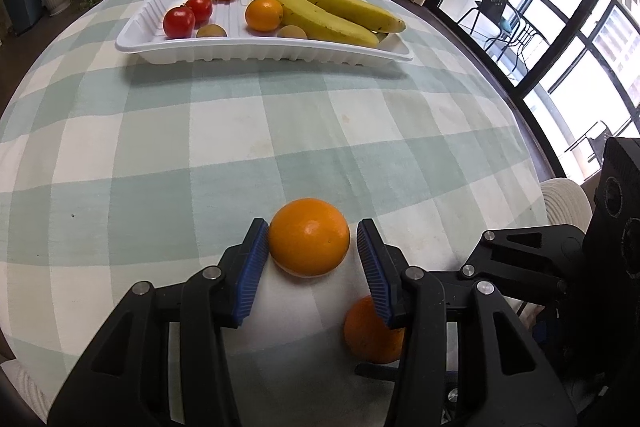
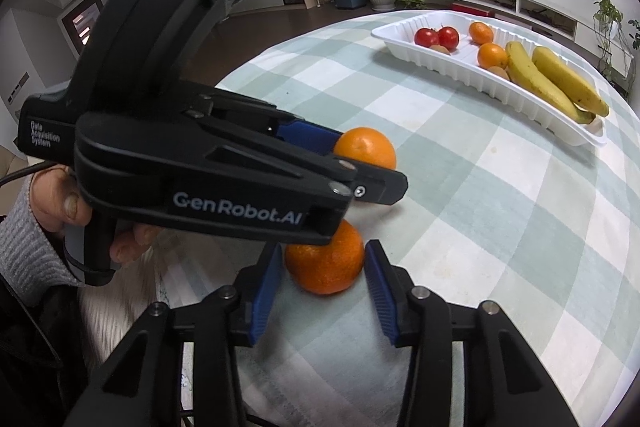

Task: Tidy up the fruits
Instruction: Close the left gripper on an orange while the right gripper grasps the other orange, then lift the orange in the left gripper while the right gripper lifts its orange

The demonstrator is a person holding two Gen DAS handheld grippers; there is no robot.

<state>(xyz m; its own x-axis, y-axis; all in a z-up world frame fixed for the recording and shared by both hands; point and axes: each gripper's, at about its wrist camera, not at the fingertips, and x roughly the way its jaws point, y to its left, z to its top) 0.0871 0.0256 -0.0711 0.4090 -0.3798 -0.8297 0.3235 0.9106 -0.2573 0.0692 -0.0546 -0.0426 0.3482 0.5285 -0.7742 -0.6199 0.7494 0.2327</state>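
Left gripper (image 2: 360, 163) body hides part of near orange (image 2: 326, 263).

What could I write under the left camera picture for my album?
Open left tongs around an orange on the checked tablecloth, fruit tray beyond.

In the left wrist view we see only part of the nearer orange (image 1: 370, 337): the right finger of the left claw (image 1: 312, 251) covers its right side. In the right wrist view the left claw (image 2: 360, 163) hides the top of that nearer orange (image 2: 326, 267) and the lower left of the farther orange (image 2: 366, 147). The tray's front wall (image 1: 256, 53) cuts off the lower halves of two small brownish fruits (image 1: 211, 31); we cannot tell what they are. The bodies of both claws run off the bottom edges.
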